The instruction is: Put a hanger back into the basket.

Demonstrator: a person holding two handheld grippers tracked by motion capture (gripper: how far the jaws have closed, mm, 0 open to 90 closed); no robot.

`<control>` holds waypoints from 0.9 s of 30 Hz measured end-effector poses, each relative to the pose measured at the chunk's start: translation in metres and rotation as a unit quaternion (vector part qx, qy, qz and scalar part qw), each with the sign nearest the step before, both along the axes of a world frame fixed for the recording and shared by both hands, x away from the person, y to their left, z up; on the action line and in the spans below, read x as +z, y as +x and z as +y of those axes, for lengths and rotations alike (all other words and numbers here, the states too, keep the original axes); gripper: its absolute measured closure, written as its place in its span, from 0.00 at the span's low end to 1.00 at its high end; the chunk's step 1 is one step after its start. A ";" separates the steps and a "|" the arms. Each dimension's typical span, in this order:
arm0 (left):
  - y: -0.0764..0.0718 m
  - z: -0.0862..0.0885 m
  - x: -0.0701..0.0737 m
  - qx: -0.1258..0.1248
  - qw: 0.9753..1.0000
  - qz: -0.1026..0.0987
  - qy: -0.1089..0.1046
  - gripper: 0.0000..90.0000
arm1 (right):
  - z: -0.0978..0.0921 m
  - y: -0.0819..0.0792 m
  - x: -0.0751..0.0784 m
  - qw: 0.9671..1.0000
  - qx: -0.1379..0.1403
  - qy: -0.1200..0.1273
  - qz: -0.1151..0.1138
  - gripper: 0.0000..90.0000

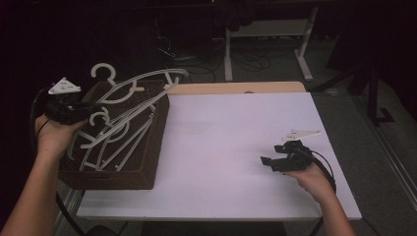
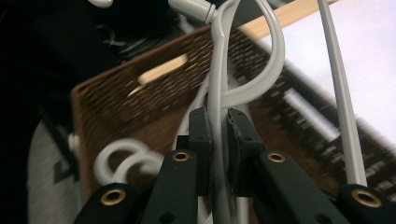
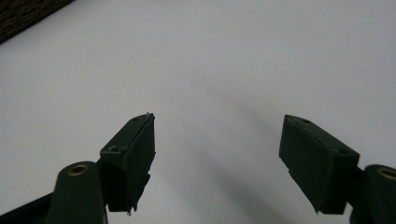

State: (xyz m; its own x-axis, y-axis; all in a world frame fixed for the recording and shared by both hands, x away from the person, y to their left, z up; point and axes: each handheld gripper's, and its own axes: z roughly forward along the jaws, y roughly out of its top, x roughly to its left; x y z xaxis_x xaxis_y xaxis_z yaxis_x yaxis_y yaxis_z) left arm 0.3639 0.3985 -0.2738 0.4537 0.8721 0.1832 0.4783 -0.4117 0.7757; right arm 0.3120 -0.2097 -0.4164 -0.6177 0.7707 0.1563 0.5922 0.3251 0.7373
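The left gripper point(image 1: 91, 110) is clamped on the thin bar of a white hanger point(image 2: 217, 84), which rises between its jaws over the brown basket point(image 1: 147, 162) at the table's point(image 1: 236, 147) left edge. More hangers point(image 1: 115, 142) lie inside. The right gripper point(image 3: 217, 154) hovers spread apart over bare table, well apart from the basket.

The room is dark, and the light falls mostly on the white table point(image 1: 236, 147). A strip of pale wood point(image 1: 236, 88) runs along its far edge. Beyond it lies a grey floor point(image 1: 339, 64) with loose cables point(image 1: 246, 61) and the white legs of another desk point(image 1: 268, 37). At the right stands a dark stand point(image 1: 376, 93), perhaps a tripod. The back wall is lost in shadow.
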 end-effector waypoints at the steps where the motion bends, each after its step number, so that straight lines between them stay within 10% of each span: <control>1: -0.001 0.007 -0.003 0.008 1.000 0.002 0.001 0.91 | -0.001 0.000 0.000 1.000 -0.003 -0.001 0.001 0.29; 10: -0.009 0.051 -0.026 0.063 0.998 0.020 0.000 0.91 | 0.000 0.001 -0.001 1.000 -0.006 -0.006 0.001 0.29; 27: 0.016 0.033 -0.067 0.067 0.995 0.063 0.034 0.86 | 0.001 0.001 0.000 1.000 -0.004 -0.009 -0.001 0.29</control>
